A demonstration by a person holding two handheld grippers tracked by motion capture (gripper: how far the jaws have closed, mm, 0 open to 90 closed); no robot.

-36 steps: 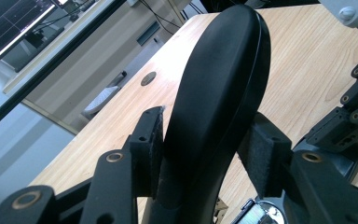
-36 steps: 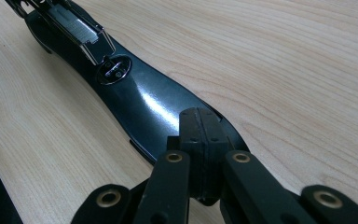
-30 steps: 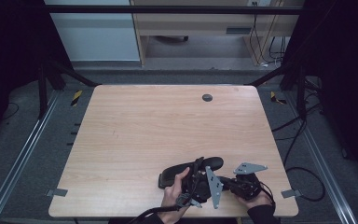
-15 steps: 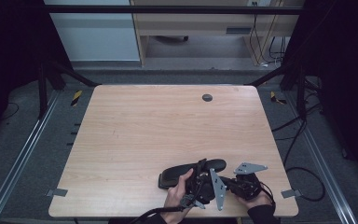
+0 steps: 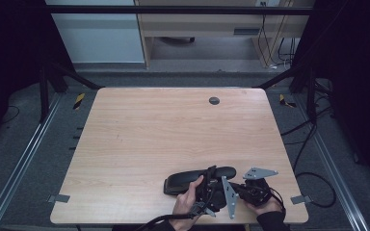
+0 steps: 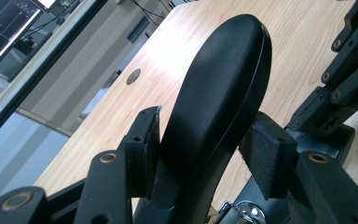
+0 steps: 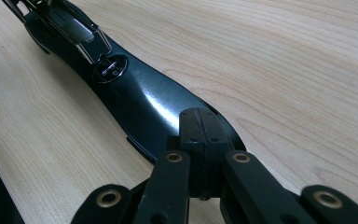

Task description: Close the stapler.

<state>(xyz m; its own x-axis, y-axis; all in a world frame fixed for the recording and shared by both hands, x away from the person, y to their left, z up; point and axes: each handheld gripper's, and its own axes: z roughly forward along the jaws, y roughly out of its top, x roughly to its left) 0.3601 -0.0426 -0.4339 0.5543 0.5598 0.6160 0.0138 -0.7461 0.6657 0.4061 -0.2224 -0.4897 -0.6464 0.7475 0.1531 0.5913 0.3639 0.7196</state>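
Note:
A long black stapler (image 5: 183, 180) lies on the wooden table (image 5: 173, 125) near its front edge. My left gripper (image 5: 211, 174) straddles the stapler's smooth top (image 6: 223, 70). Its jaws have just been opening: the left pad (image 6: 150, 140) sits against the stapler's side and the right pad (image 6: 265, 154) stands just off it. My right gripper (image 5: 238, 185), held by a hand at the front right, has its pads pressed together (image 7: 199, 116) at the near end of the glossy base (image 7: 140, 98). Farther along the base are an oval metal plate (image 7: 112, 67) and the metal magazine (image 7: 74, 28).
A round dark grommet (image 5: 214, 100) sits near the table's far edge. Black frame posts stand at both sides, and cables (image 5: 313, 144) trail over the floor on the right. A cabinet (image 5: 207, 29) stands behind the table.
The left gripper has edged slightly to the right along the stapler. The right hand and the stapler have stayed where they were.

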